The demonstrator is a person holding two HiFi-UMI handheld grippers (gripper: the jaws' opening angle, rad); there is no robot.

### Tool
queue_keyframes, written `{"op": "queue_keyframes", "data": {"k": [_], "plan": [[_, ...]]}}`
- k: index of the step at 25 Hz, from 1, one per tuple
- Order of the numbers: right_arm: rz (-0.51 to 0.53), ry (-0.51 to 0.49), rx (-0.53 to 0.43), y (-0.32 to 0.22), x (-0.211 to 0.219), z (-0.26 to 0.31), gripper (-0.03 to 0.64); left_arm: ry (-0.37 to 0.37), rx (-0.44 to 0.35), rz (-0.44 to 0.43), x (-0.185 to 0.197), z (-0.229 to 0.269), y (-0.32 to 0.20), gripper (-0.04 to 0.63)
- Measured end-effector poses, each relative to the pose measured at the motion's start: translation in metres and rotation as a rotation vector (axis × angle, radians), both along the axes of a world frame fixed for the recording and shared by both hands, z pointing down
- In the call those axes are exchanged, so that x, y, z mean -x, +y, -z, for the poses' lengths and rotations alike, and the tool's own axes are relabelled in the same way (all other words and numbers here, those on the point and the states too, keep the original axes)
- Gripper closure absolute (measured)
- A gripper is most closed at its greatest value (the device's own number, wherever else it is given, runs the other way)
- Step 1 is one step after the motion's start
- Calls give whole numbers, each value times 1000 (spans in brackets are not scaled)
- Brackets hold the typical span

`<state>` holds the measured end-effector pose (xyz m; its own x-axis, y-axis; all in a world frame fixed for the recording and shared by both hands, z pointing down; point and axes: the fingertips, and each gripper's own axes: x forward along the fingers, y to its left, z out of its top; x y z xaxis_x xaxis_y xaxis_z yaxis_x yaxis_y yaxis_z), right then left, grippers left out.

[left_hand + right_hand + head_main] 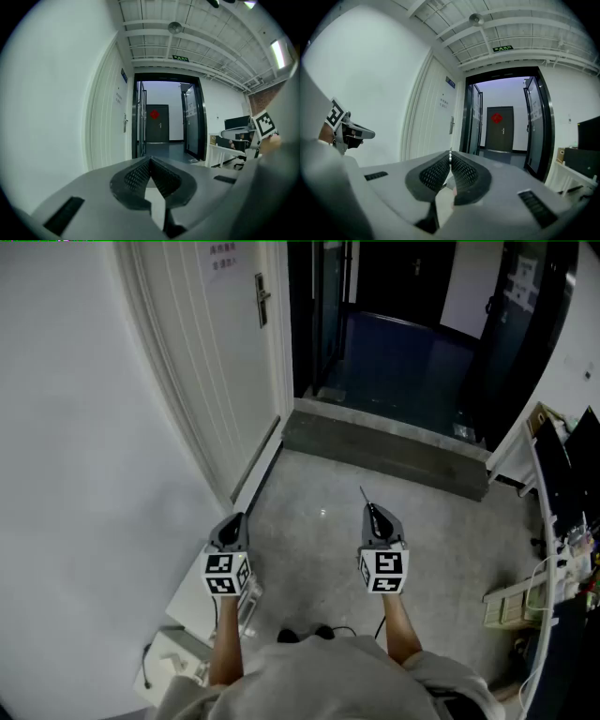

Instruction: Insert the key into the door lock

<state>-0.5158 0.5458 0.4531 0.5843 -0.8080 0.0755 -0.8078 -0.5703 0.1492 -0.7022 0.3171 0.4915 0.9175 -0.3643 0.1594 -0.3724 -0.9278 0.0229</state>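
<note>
The white door [216, 362] stands at the left, and its metal handle and lock plate [262, 298] are far ahead of both grippers. My right gripper [372, 510] is shut on a thin key [363, 493] whose blade sticks forward past the jaw tips. In the right gripper view the key [450, 153] shows as a slim sliver between the closed pads, with the lock plate [452, 125] small and distant just above it. My left gripper [236, 518] is shut and holds nothing. It sits near the door's foot. The lock plate [125, 123] also appears far off in the left gripper view.
A grey stone step [384, 446] crosses the doorway ahead, with a dark corridor and glass doors behind it. A far dark door [499, 129] carries a red ornament. A desk with equipment [562, 521] runs along the right. White boxes [173, 652] lie on the floor at lower left.
</note>
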Motion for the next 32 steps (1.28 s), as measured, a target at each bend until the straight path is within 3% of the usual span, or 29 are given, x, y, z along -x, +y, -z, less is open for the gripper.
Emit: {"op": "queue_keyframes", "data": {"k": [18, 32], "plan": [[31, 3, -13, 5, -21, -2, 588, -8, -6, 1, -22, 0, 18, 578], [81, -6, 1, 10, -68, -13, 588, -15, 7, 15, -72, -10, 38, 578]]}}
